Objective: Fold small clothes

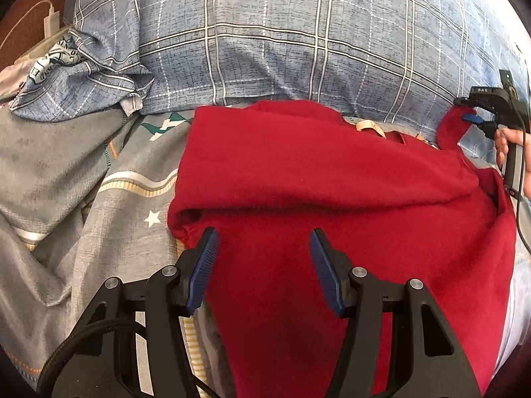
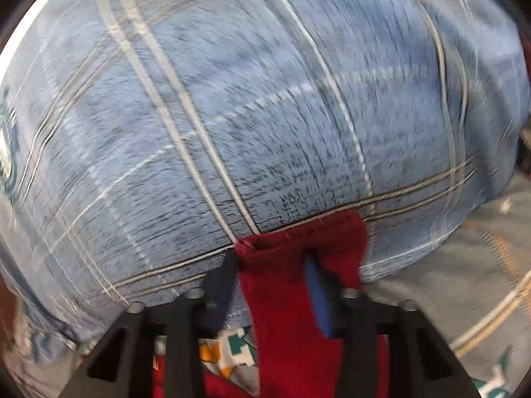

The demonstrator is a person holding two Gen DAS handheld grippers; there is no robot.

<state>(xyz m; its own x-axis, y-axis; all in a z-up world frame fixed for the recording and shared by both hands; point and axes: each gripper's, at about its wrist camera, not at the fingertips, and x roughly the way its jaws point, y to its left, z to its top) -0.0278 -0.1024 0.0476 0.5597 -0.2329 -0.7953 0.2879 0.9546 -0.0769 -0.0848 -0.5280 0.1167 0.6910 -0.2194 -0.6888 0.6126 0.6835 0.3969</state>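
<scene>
A: From the left wrist view, what is lying in front?

B: A red garment is spreading over the grey patterned bedsheet, with one fold of it lying doubled across the middle. The left claw is hovering just above its near part, fingers parted wide and gripping nothing. A blue plaid pillow is sitting just behind the garment, and a white charger is resting at the far left.

A: And the other tool?

B: At the far right the right claw is pinching a raised corner of the garment, a hand is wrapping its handle.

A: What is the right wrist view showing?

B: It is blurring badly. The right claw is clamping a red sleeve end, its hem standing up between the fingers, the blue pad pressing on the cloth. The plaid pillow is filling most of the frame just beyond, and the bedsheet is showing at the lower right
</scene>
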